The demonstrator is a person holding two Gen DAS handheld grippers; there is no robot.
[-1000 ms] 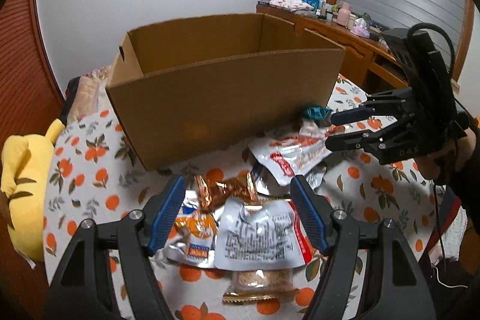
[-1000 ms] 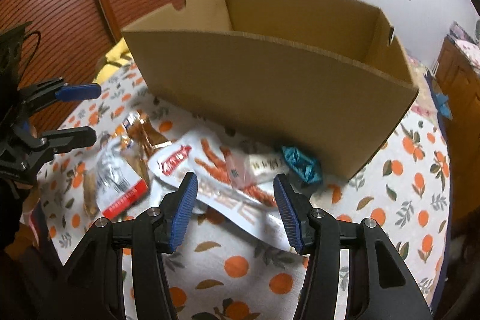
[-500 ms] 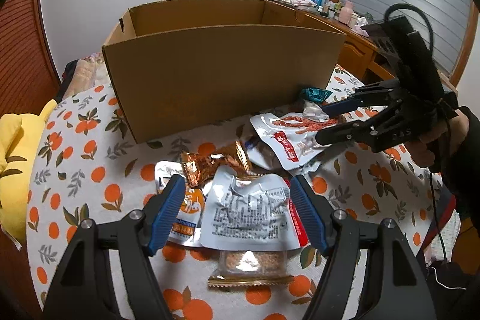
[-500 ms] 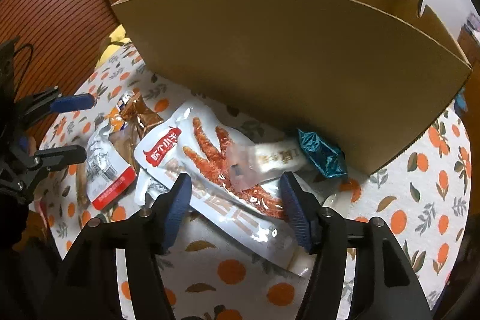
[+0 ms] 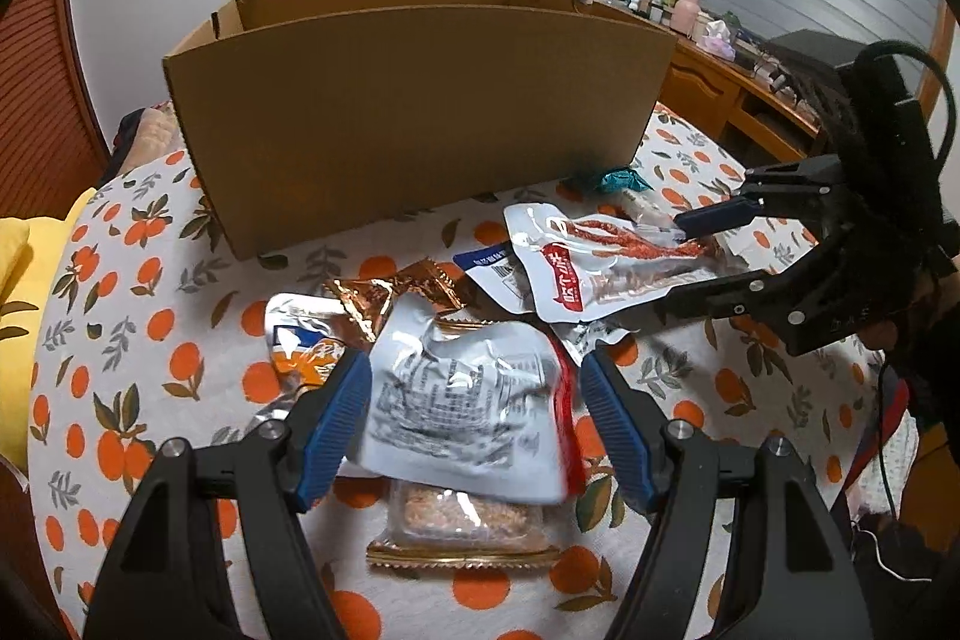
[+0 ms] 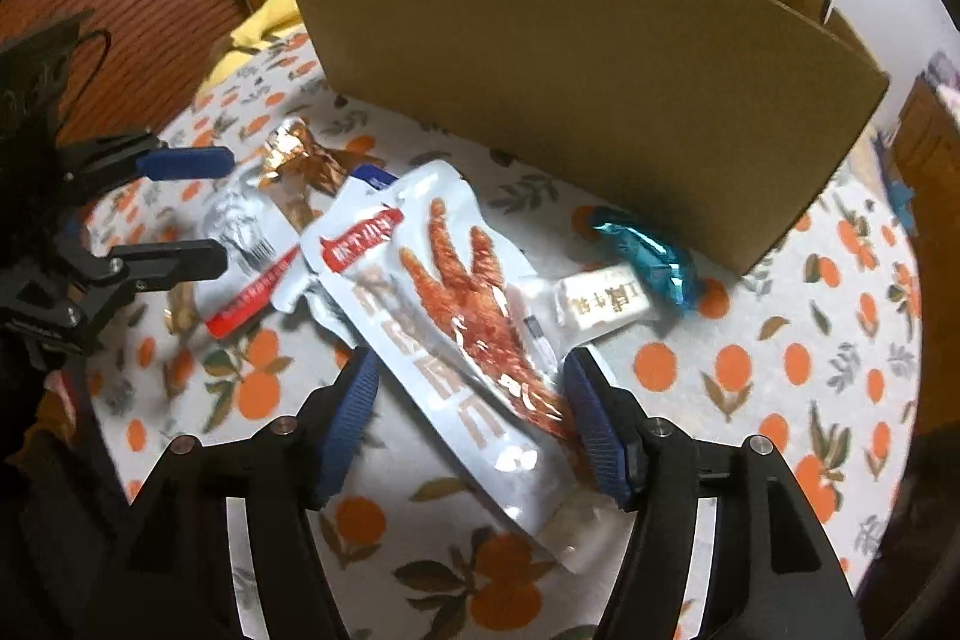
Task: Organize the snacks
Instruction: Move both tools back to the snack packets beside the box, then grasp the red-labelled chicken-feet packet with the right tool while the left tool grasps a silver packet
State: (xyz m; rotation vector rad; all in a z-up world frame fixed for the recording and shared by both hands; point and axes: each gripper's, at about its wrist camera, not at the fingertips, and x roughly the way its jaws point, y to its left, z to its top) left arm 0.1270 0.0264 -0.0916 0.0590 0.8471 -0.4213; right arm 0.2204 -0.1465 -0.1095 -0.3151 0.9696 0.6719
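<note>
Hovering over the pile, both grippers are poised above flat foil pouches on the orange-print tablecloth [image 5: 120,316], just in front of the cardboard box [image 5: 420,112]. The left gripper [image 5: 474,418] stands open, its pads either side of the silver pouch [image 5: 468,406], not pressing. The right gripper [image 6: 474,412] has its jaws opening around the chicken-feet pouch [image 6: 456,304], which lies between them untouched. These 2 packs look light, crinkly and slick; I'd guess a pinch in the middle would slide or buckle. The flat sealed edge seems the better hold. The teal candy [image 6: 648,256] and white bar [image 6: 600,304] lie beside the box wall.
</note>
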